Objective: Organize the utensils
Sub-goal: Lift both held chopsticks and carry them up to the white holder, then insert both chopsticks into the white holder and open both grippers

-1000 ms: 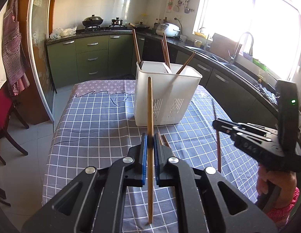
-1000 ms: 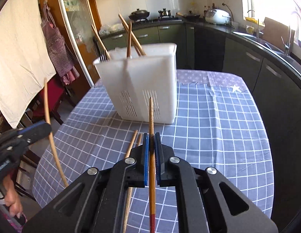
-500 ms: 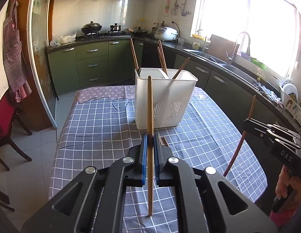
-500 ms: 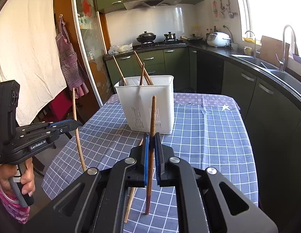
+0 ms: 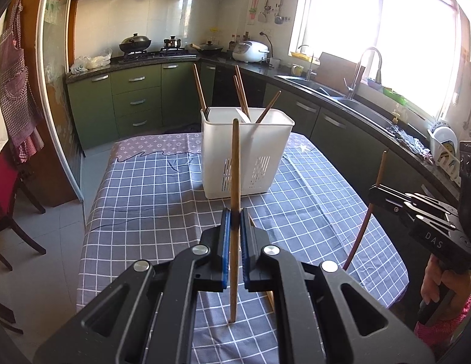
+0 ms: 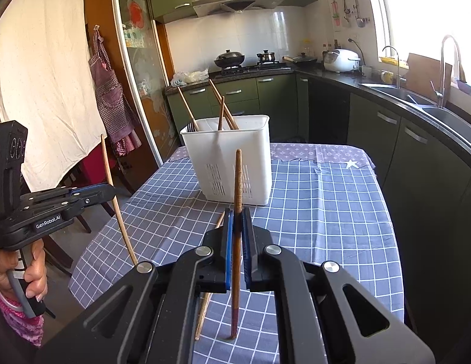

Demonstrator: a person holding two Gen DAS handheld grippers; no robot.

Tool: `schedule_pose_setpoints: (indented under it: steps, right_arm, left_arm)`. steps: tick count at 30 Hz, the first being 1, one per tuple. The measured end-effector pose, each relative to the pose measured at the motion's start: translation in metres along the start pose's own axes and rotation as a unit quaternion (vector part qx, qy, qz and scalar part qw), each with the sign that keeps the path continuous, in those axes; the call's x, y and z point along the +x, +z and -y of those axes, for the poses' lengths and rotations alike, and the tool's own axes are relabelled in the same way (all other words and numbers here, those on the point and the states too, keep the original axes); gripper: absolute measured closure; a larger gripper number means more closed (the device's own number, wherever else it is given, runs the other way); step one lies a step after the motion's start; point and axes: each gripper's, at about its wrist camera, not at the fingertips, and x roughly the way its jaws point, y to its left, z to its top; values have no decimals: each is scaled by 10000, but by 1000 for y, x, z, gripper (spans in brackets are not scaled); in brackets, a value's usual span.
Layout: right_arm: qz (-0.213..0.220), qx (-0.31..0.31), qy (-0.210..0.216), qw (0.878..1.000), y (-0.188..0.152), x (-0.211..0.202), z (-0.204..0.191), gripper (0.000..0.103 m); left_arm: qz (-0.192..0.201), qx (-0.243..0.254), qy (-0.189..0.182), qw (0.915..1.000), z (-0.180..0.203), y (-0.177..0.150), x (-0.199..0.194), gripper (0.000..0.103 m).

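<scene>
Both tongs have drawn back and risen from the white slotted plastic utensil holder (image 5: 246, 151), which now looks smaller and farther off on the blue-checked cloth table (image 5: 144, 194). The right tongs (image 5: 375, 188) have swung outward, so their dark wooden chopstick (image 5: 367, 212) now hangs clear of the table's right edge

Checked tablecloth (image 5: 150, 194) centre frame, green cabinets (image 5: 129, 100) behind, wok (image 5: 135, 42) upper centre, rice cooker (image 5: 250, 51), tap (image 5: 361, 69) right, apron (image 6: 109, 91) left.
</scene>
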Motion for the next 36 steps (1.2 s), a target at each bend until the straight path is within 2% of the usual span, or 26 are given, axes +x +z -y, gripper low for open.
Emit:
schedule_pose_setpoints:
  steps: [9, 19, 25, 28, 36]
  right_arm:
    - [23, -35, 69, 10000, 2, -1, -2, 96]
    - [141, -182, 150, 9996, 31, -1, -6, 96]
    - [350, -369, 217, 9985, 74, -10, -10, 96]
    - [555, -474, 262, 9970, 103, -19, -13, 96]
    - [1296, -497, 267, 9900, 190, -33, -14, 96]
  left_arm:
    - [100, 96, 43, 9999, 2, 4, -6, 97]
    - [222, 230, 23, 9995, 5, 24, -12, 97]
    - [345, 296, -104, 9989, 4, 55, -20, 97]
    - [466, 369, -177, 9981, 5, 81, -26, 97]
    - [1242, 319, -130, 9917, 6, 155, -37, 97]
